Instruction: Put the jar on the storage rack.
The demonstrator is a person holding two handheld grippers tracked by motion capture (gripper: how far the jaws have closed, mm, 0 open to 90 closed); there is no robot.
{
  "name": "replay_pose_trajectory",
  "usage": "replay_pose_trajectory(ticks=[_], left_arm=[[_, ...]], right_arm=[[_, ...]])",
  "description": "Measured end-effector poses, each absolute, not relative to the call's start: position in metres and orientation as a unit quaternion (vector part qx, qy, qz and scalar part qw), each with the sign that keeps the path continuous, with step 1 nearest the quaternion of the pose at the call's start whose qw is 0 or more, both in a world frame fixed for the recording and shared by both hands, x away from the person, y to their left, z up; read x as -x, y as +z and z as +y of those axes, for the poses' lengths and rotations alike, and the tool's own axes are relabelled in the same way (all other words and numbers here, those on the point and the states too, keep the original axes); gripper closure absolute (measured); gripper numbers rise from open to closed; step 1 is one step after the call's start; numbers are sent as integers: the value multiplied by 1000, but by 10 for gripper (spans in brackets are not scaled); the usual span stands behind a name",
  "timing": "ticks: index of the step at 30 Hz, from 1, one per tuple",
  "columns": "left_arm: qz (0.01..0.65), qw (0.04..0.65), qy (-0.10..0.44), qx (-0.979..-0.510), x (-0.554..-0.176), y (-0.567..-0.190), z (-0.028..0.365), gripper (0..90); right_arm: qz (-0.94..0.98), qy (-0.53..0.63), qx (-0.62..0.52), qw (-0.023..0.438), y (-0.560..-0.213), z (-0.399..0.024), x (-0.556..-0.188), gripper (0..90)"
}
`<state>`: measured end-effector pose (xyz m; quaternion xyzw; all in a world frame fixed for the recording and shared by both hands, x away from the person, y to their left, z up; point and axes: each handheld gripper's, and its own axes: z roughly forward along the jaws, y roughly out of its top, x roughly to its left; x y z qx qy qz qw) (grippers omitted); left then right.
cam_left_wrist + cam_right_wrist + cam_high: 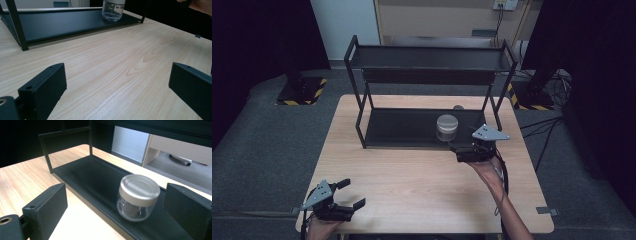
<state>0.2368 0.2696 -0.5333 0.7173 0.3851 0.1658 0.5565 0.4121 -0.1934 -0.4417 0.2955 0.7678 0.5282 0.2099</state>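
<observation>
Standing upright on the rack's [412, 131] bottom shelf, clear silver-lidded jar [138, 197], dead ahead of the right gripper [113, 216] with jaws spread wide and empty, left gripper [346, 195] also open, far off.

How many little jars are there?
1. The jar with the silver lid stands on the bottom shelf of the black rack, near its right end, just ahead of the open right tongs. Nothing seems hidden, though the top shelf's surface isn't fully visible.
</observation>
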Motion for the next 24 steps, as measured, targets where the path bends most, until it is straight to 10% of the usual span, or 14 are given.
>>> replay_pose_trajectory(ticks=[24], left_arm=[[388, 556, 165, -716, -237, -534, 270, 2]], right_arm=[[765, 547, -276, 198, -453, -224, -363, 53]])
